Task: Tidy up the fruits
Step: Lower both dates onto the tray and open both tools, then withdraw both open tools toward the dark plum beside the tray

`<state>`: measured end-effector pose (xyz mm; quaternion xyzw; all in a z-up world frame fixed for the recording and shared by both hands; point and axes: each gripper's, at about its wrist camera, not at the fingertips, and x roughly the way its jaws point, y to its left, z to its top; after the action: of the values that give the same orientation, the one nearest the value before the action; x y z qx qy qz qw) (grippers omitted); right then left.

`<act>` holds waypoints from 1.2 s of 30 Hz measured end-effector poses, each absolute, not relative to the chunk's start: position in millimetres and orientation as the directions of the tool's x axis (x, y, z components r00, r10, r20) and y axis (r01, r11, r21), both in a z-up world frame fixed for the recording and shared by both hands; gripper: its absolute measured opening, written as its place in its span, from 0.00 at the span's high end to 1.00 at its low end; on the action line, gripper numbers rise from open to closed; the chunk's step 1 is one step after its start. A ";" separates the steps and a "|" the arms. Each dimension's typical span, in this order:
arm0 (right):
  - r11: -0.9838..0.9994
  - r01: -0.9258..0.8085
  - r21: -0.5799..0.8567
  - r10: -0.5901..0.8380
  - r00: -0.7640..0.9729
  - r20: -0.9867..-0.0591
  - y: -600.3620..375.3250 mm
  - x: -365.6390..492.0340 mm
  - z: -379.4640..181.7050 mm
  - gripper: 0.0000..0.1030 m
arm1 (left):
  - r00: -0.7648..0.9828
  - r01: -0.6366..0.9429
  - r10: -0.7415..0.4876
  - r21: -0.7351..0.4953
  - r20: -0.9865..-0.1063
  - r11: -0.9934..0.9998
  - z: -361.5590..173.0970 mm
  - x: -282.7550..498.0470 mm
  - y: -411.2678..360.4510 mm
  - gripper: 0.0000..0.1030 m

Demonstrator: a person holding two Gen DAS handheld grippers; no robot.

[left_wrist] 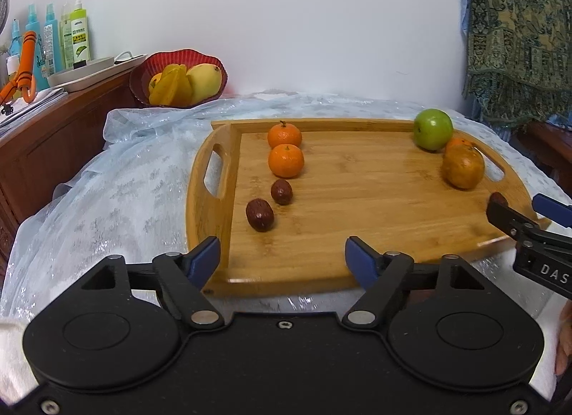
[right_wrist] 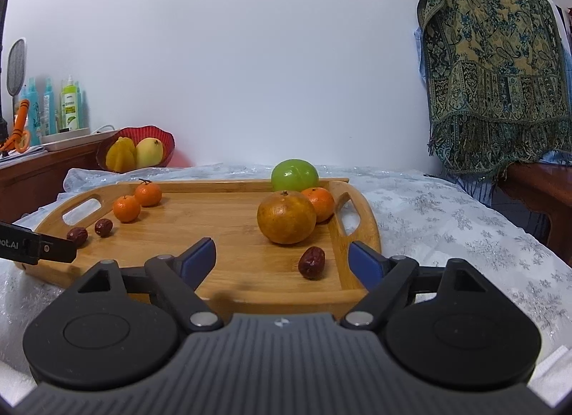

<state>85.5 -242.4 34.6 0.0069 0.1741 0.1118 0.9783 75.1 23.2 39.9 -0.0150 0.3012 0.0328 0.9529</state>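
Observation:
A wooden tray [left_wrist: 357, 222] [right_wrist: 236, 282] holds fruit. On its left, two small mandarins [left_wrist: 285, 160] [right_wrist: 126, 208] and two red dates [left_wrist: 260, 214] [right_wrist: 103, 227] lie in a line. On its right sit a green apple [left_wrist: 433, 129] [right_wrist: 294, 174], a large orange [left_wrist: 463, 166] [right_wrist: 286, 217], a small mandarin [right_wrist: 320, 202] and a third date [right_wrist: 312, 262]. My left gripper [left_wrist: 282, 261] is open and empty at the tray's near edge. My right gripper [right_wrist: 282, 257] is open and empty, the third date between its fingers, a little ahead.
A red bowl [left_wrist: 141, 75] [right_wrist: 168, 143] with yellow fruit stands at the back left by a wooden cabinet [left_wrist: 53, 136] carrying bottles. The tray rests on a pale blue cloth [left_wrist: 125, 193]. A patterned shawl [right_wrist: 493, 68] hangs at the right.

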 end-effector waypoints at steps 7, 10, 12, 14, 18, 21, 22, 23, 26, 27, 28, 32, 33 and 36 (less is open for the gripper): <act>0.969 -0.242 0.040 0.241 0.908 -0.342 -237.3 73.7 33.8 0.10 | 0.822 -0.060 0.032 -0.032 -0.568 0.998 43.6 57.9 21.5 0.20; 0.965 -0.255 0.052 0.257 0.903 -0.343 -237.4 68.1 34.6 0.06 | 0.828 -0.046 0.013 -0.043 -0.561 0.998 46.9 49.6 20.6 0.17; 0.962 -0.267 0.055 0.269 0.900 -0.344 -237.5 64.4 35.4 0.04 | 0.830 -0.031 -0.002 -0.050 -0.558 0.998 48.5 43.4 19.3 0.16; 0.959 -0.279 0.057 0.282 0.896 -0.343 -237.1 59.4 36.2 0.02 | 0.830 -0.013 -0.021 -0.057 -0.558 0.998 49.8 37.4 17.8 0.15; 0.959 -0.280 0.045 0.278 0.897 -0.343 -237.1 49.4 37.6 0.01 | 0.822 0.033 -0.085 -0.103 -0.563 0.994 50.6 25.1 15.9 0.13; 0.965 -0.259 0.035 0.255 0.906 -0.337 -241.2 42.7 40.0 0.00 | 0.816 0.067 -0.125 -0.122 -0.564 0.990 50.6 16.6 12.4 0.12; 0.967 -0.253 0.039 0.251 0.907 -0.338 -243.4 41.3 40.9 0.00 | 0.815 0.079 -0.134 -0.121 -0.564 0.989 50.4 14.2 10.3 0.11; 0.967 -0.249 0.046 0.249 0.907 -0.341 -245.8 40.3 41.4 0.00 | 0.814 0.091 -0.143 -0.119 -0.563 0.989 49.9 12.0 7.8 0.11; 0.969 -0.236 0.075 0.247 0.898 -0.364 -252.4 39.4 41.3 0.00 | 0.810 0.128 -0.177 -0.126 -0.559 0.984 46.1 7.1 1.1 0.09; 0.968 -0.235 0.086 0.250 0.893 -0.373 -254.6 39.3 41.2 0.00 | 0.806 0.141 -0.190 -0.130 -0.561 0.981 43.9 6.2 -1.4 0.08; 0.966 -0.238 0.097 0.257 0.889 -0.379 -256.5 38.9 41.1 0.00 | 0.801 0.151 -0.199 -0.131 -0.564 0.980 41.7 5.7 -4.1 0.08; 0.964 -0.245 0.106 0.267 0.890 -0.368 -259.1 33.9 43.1 0.00 | 0.801 0.165 -0.203 -0.119 -0.563 0.979 34.0 5.1 -15.7 0.08; 0.964 -0.245 0.105 0.267 0.892 -0.366 -259.6 32.8 43.5 0.00 | 0.805 0.165 -0.201 -0.114 -0.558 0.980 32.6 5.6 -18.4 0.08; 0.967 -0.233 0.103 0.254 0.899 -0.356 -260.6 30.7 44.0 0.01 | 0.823 0.158 -0.193 -0.111 -0.534 0.981 28.0 8.6 -24.2 0.11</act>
<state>30.7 -260.6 44.0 0.0289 0.1865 0.1249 0.9741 8.6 -24.2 28.0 -0.0311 0.2830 -0.0921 0.9542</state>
